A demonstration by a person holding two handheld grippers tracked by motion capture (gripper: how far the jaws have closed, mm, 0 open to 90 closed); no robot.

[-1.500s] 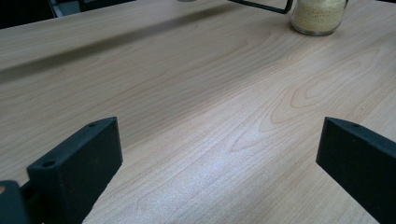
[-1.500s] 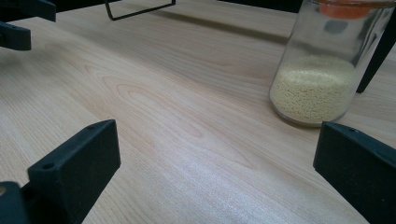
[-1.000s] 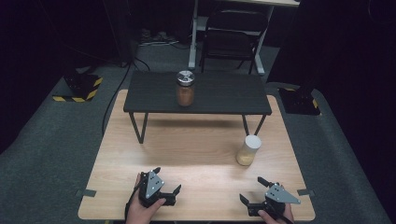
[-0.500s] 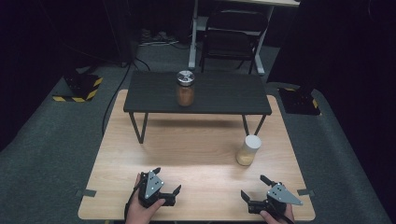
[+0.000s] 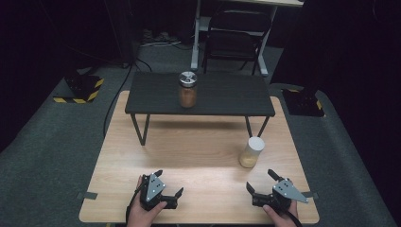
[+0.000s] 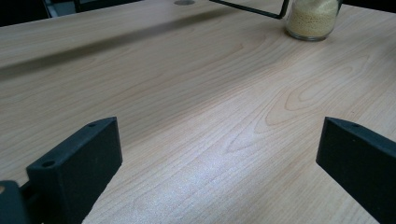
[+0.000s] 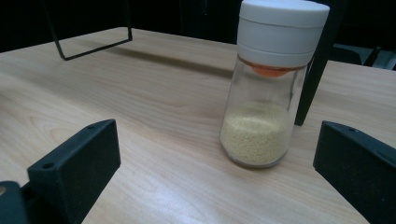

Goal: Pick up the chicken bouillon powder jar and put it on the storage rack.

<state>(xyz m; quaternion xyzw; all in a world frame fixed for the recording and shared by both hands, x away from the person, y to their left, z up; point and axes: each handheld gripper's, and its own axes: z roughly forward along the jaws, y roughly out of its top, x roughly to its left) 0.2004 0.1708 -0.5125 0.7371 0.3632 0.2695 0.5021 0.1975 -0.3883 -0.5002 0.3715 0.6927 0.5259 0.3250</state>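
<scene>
Lining up my right tool [image 5: 263, 183], spread wide, on the white-capped jar [image 7: 268, 88] ahead; next I advance and pinch. Left tool [image 5: 168, 182] idles spread.

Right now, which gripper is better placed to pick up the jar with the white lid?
Right. The right gripper, open, faces the jar just ahead; the left gripper sits farther off.
</scene>
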